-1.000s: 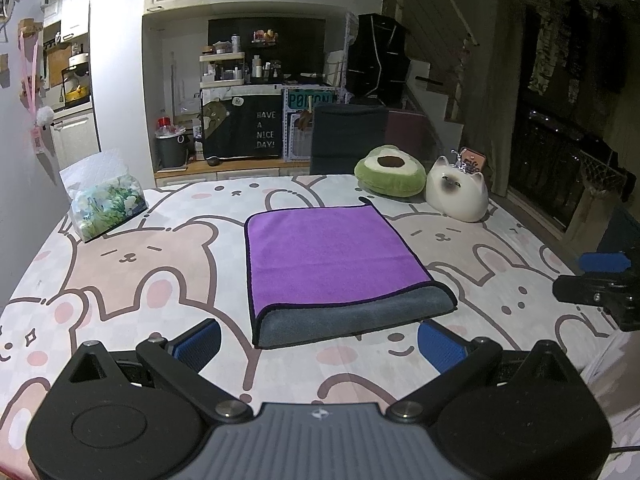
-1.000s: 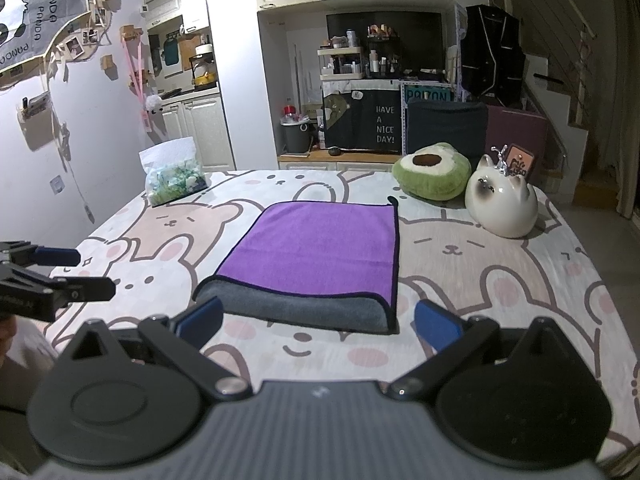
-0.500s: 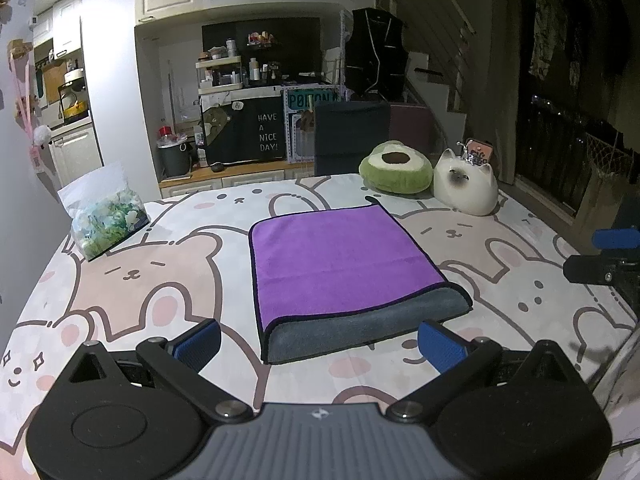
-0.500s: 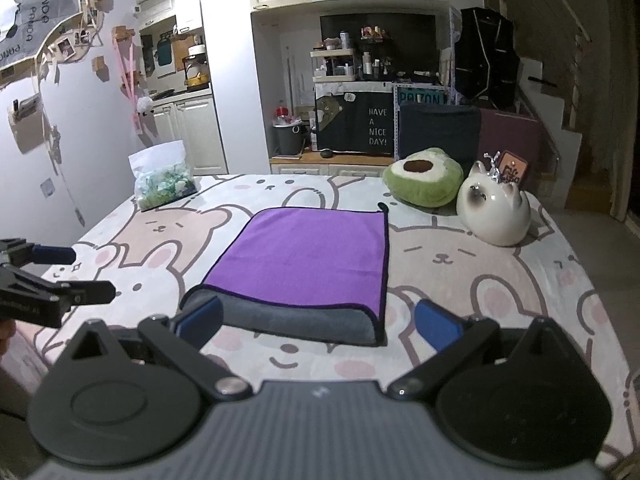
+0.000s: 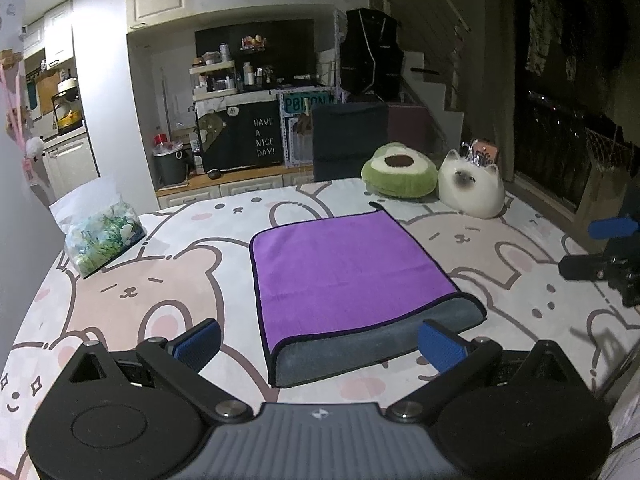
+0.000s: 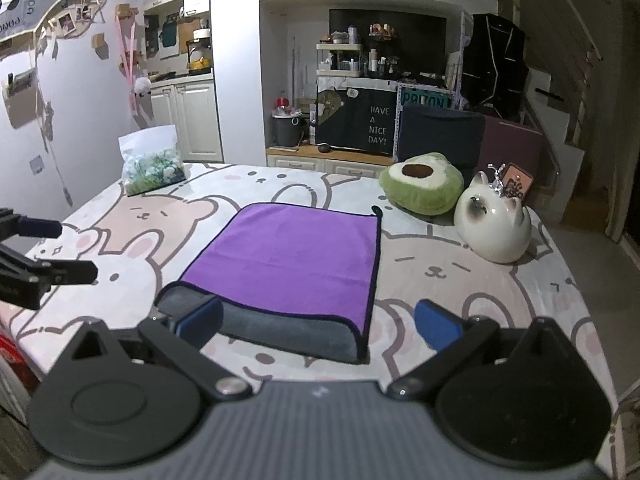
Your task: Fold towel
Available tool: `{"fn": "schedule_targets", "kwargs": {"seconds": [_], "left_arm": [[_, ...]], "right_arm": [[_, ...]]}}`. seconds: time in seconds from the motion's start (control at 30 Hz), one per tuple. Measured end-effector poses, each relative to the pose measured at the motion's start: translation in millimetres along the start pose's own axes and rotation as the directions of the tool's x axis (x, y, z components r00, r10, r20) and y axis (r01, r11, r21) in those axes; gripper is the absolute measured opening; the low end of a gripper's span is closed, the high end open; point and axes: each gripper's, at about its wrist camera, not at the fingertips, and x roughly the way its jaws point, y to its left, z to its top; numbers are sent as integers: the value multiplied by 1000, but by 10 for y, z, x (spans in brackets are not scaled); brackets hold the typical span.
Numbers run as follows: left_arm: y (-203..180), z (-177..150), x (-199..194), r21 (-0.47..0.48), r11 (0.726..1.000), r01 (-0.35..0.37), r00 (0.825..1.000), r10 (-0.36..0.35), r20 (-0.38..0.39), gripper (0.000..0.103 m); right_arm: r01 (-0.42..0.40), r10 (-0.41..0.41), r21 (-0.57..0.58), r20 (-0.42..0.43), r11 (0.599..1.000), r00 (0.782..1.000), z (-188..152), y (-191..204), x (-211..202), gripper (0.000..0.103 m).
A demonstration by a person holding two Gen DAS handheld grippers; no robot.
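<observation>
Hovering wide open and empty, my left gripper (image 5: 318, 344) and right gripper (image 6: 318, 322) flank the folded purple towel (image 5: 344, 276) on the bear-print tablecloth (image 5: 132, 292), near its grey folded edge; beyond sit an avocado cushion (image 5: 398, 176) and cat figure (image 5: 472, 186).

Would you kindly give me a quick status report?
Both grippers, left and right, open, empty. Towel lies folded on table. Nothing in the way.

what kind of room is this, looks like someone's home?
Most likely a lived-in home, an open living and kitchen area. White kitchen cabinets stand at the back, a staircase rises on one side, and the cartoon-print table holds the towel, an avocado cushion and a cat plush.
</observation>
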Motion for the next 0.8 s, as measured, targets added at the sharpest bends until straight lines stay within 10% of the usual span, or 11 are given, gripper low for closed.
{"fn": "schedule_targets", "kwargs": {"seconds": [0.8], "left_arm": [[239, -18, 852, -23, 1000, 18, 998, -20, -52, 103]], "right_arm": [[-41, 42, 21, -60, 999, 997, 27, -305, 828, 103]]}}
